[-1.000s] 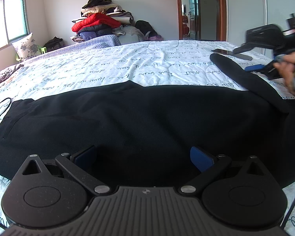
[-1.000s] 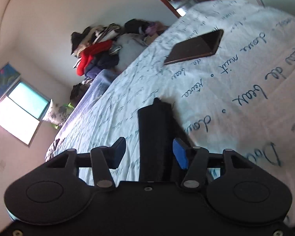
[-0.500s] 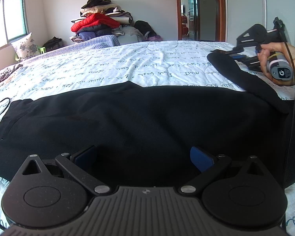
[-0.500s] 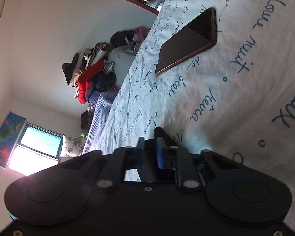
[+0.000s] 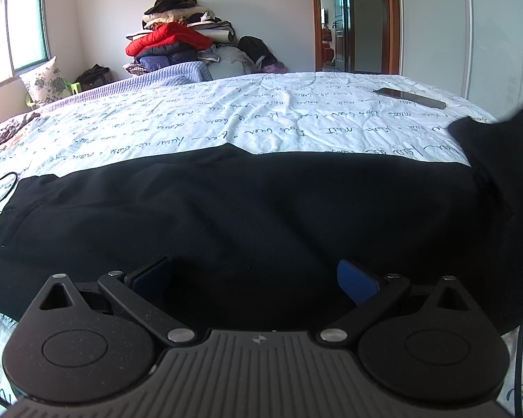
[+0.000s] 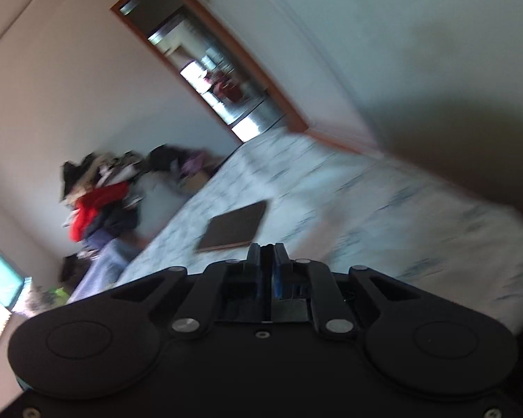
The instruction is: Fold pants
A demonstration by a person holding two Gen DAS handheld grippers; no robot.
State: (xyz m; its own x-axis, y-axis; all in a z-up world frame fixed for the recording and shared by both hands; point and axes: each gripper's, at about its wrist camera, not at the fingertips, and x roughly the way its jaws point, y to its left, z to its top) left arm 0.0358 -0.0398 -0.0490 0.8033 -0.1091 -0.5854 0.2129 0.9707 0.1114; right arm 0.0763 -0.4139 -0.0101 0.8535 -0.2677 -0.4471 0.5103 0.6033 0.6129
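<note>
Black pants (image 5: 247, 216) lie spread across the white lettered bedsheet (image 5: 226, 122). My left gripper (image 5: 254, 278) is open and low over the near edge of the pants, with cloth between its blue pads. One pant leg end (image 5: 488, 146) is lifted at the right edge of the left wrist view. My right gripper (image 6: 267, 261) is shut, raised above the bed and tilted. Its view is blurred and the cloth between its pads is hidden.
A dark phone (image 5: 409, 97) lies on the far right of the bed; it also shows in the right wrist view (image 6: 233, 226). A pile of clothes (image 5: 177, 45) stands beyond the bed. A black cable (image 5: 0, 188) lies at the left. A doorway (image 5: 348, 21) is behind.
My right gripper closed on the end of the pant leg, then lifted it up and swung right, out of the left wrist view. My left gripper has stayed still.
</note>
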